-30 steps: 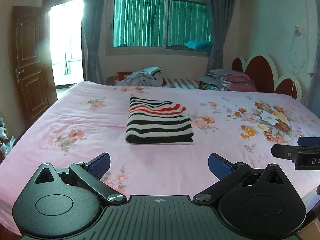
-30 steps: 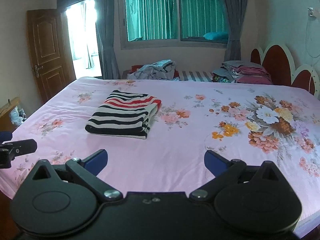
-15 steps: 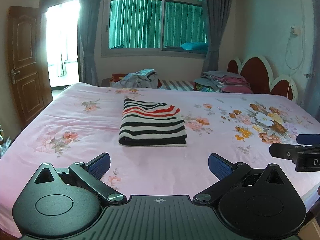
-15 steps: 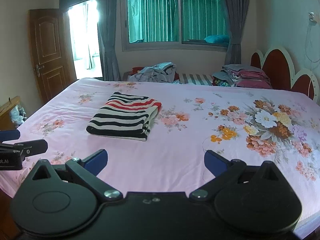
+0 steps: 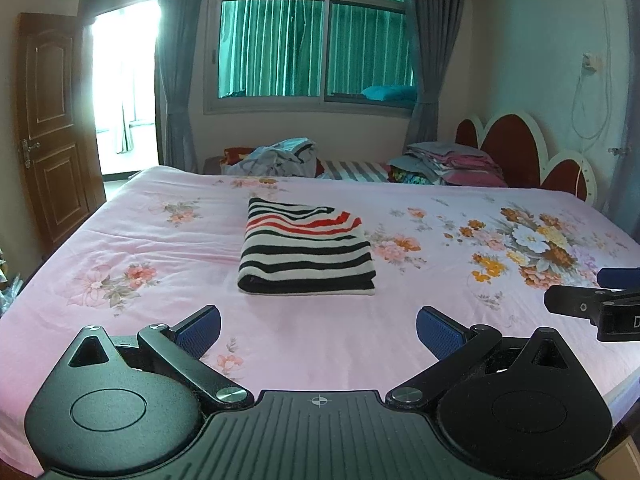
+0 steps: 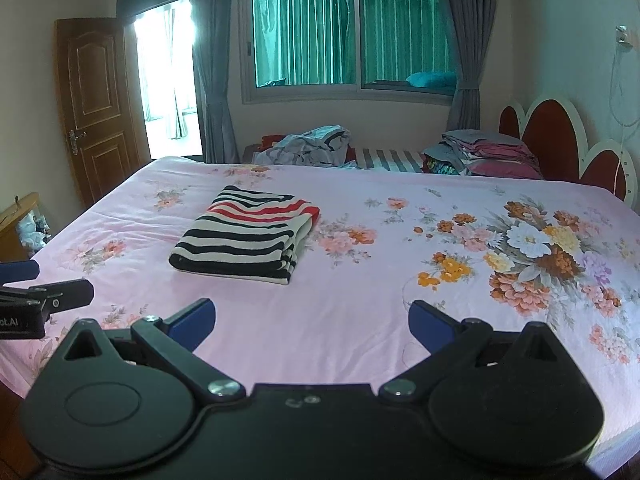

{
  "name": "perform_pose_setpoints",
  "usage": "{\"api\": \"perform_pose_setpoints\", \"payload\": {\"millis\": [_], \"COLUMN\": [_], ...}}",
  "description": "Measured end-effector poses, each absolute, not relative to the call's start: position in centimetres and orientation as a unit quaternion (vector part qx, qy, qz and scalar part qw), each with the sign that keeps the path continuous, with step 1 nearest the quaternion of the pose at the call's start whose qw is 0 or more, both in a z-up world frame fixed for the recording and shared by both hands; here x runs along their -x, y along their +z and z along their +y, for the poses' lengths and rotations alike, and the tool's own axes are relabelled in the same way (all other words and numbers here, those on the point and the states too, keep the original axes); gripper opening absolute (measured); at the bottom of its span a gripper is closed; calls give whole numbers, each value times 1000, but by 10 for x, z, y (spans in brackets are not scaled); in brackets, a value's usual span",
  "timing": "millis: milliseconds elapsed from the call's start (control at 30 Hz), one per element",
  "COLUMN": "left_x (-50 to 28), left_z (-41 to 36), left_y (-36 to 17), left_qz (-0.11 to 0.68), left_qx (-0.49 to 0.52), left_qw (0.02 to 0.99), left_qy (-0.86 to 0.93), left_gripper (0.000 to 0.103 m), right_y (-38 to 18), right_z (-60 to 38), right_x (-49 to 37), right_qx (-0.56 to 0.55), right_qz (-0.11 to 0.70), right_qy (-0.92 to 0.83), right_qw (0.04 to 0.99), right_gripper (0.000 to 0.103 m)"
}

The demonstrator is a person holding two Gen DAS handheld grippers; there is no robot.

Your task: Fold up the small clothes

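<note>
A folded black, white and red striped garment lies flat on the pink floral bed sheet; it also shows in the right wrist view. My left gripper is open and empty, hovering over the near edge of the bed, in front of the garment. My right gripper is open and empty, to the right of the garment and apart from it. The right gripper's finger shows at the right edge of the left wrist view; the left gripper's finger shows at the left edge of the right wrist view.
A heap of unfolded clothes and a stack of folded bedding lie beyond the bed's far edge. The red and white headboard stands at the right. A wooden door and a bright doorway are at the left.
Both grippers have drawn back and lifted a little from the garment, staying open. The folded garment has not moved.
</note>
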State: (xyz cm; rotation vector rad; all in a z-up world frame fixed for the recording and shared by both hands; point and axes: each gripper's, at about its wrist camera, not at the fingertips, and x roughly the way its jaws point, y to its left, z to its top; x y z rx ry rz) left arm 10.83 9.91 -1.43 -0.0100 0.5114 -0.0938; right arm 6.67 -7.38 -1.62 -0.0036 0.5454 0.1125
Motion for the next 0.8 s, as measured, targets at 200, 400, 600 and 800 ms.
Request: {"api": "perform_pose_setpoints", "payload": {"millis": [200, 400, 600, 800], "left_x": [-110, -111, -111, -111], "left_z": [98, 98, 98, 99], "left_y": [-14, -14, -14, -15], "left_qz": [252, 252, 252, 252], "left_qx": [2, 2, 2, 2], "left_qw": [967, 967, 967, 967], "left_qy": [-46, -46, -46, -46], "left_gripper": [103, 103, 103, 103], "right_y": [-16, -17, -17, -16], "right_z": [-73, -71, -71, -71], "right_x": [-68, -69, -69, -70], "right_qx": [1, 0, 0, 0], "right_qz": [269, 270, 270, 272], "right_qy": [55, 56, 57, 57], "right_qw": [962, 961, 961, 961], "right_gripper": [103, 103, 103, 103]}}
